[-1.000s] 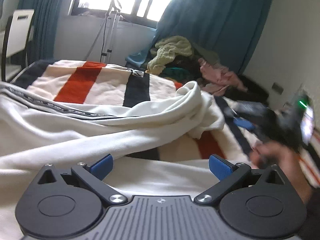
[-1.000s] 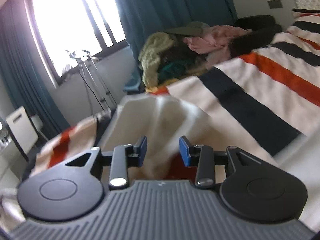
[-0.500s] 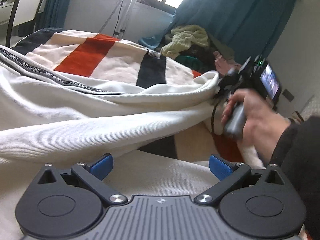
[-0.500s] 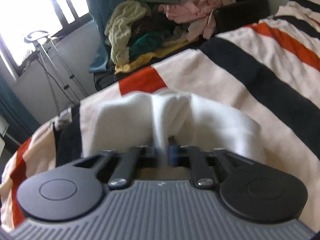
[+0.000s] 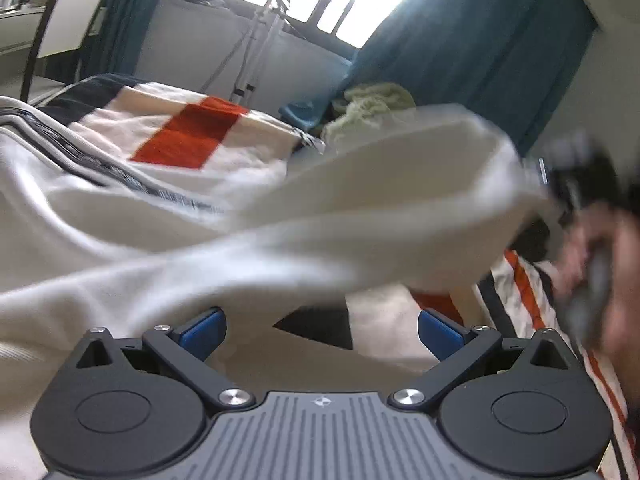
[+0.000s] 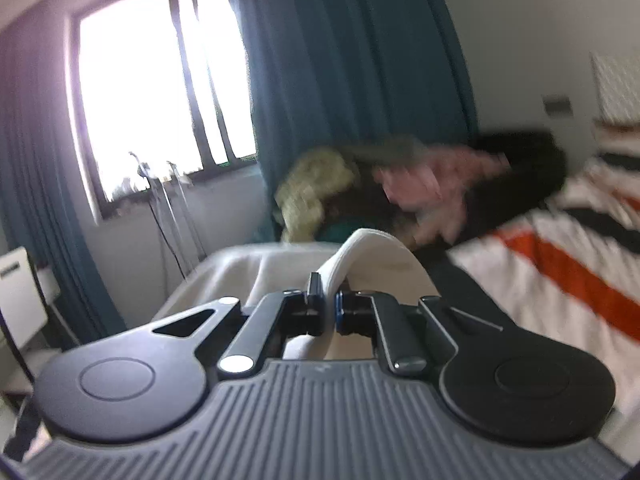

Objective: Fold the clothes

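A cream white garment (image 5: 280, 232) with a dark printed band lies spread over the striped blanket (image 5: 188, 132). My left gripper (image 5: 320, 330) hovers low over it, blue pads wide apart, open with nothing between them. In the left wrist view a blurred hand at the right edge lifts the garment's far end off the bed. My right gripper (image 6: 328, 308) is shut on a fold of that garment (image 6: 368, 252), which rises between the pads and drapes away to the left.
A pile of clothes (image 6: 360, 192), yellow-green, pink and dark, sits at the far end of the bed under the blue curtain (image 6: 340, 60). A metal stand (image 5: 256, 40) stands below the window. A white chair (image 5: 76, 8) is at the far left.
The right gripper closed on the garment's end and raised it off the bed. The left gripper sank a little toward the cloth and stayed open.
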`<control>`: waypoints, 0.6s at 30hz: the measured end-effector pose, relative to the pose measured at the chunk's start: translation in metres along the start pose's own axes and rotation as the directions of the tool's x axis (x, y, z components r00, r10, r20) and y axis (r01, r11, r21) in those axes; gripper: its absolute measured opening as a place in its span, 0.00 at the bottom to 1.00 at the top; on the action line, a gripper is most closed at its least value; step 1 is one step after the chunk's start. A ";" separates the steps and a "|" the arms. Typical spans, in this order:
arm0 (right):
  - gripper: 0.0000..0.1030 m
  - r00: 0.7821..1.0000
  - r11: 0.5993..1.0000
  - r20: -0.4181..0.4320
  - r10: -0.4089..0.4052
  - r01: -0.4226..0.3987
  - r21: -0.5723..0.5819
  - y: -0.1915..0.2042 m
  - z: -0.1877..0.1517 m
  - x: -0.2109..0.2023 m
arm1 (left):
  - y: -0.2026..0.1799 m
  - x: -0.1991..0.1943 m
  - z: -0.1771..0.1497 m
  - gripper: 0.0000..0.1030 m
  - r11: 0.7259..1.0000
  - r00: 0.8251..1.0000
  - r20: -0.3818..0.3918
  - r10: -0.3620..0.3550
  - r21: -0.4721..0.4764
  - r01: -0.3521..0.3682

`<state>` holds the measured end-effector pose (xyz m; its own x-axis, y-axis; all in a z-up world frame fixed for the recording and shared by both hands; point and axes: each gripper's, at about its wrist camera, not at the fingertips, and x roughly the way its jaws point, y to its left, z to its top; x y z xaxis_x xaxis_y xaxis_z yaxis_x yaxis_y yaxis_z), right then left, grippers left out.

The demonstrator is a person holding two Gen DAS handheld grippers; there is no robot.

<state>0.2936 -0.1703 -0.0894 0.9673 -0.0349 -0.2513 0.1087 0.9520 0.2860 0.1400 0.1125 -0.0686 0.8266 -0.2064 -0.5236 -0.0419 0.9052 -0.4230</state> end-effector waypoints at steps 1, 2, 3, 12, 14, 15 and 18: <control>0.08 0.999 1.000 -0.032 0.000 0.001 0.009 -0.012 -0.012 -0.011 | 0.003 -0.003 0.001 1.00 1.000 1.000 0.010 0.004 -0.009 -0.004; 0.08 0.998 1.000 -0.064 0.000 0.002 0.019 -0.025 -0.024 -0.023 | 0.005 -0.004 0.001 1.00 1.000 1.000 0.015 0.008 -0.016 -0.008; 0.08 0.995 1.000 -0.095 0.001 0.001 0.027 -0.036 -0.036 -0.034 | 0.007 -0.004 0.002 1.00 1.000 1.000 0.018 0.012 -0.021 -0.012; 0.10 0.971 0.991 -0.200 0.132 -0.135 0.001 -0.059 -0.087 -0.108 | -0.016 0.002 -0.017 1.00 0.992 0.999 0.022 0.030 0.121 -0.032; 0.14 0.969 0.990 -0.208 0.136 -0.141 -0.010 -0.062 -0.093 -0.117 | -0.024 0.007 -0.025 1.00 0.985 0.998 0.023 0.050 0.163 -0.053; 0.15 0.961 0.989 -0.234 0.146 -0.145 0.021 -0.067 -0.095 -0.119 | -0.028 0.010 -0.029 1.00 0.981 0.998 0.023 0.059 0.182 -0.062; 0.45 0.935 0.982 -0.308 0.178 -0.149 0.115 -0.082 -0.101 -0.127 | -0.037 0.018 -0.035 1.00 0.973 0.998 0.012 0.067 0.220 -0.069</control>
<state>0.1386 -0.2131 -0.1746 0.8528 0.2304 -0.4687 -0.0109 0.9051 0.4251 0.1366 0.0618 -0.0885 0.8286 -0.1403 -0.5420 0.0258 0.9766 -0.2135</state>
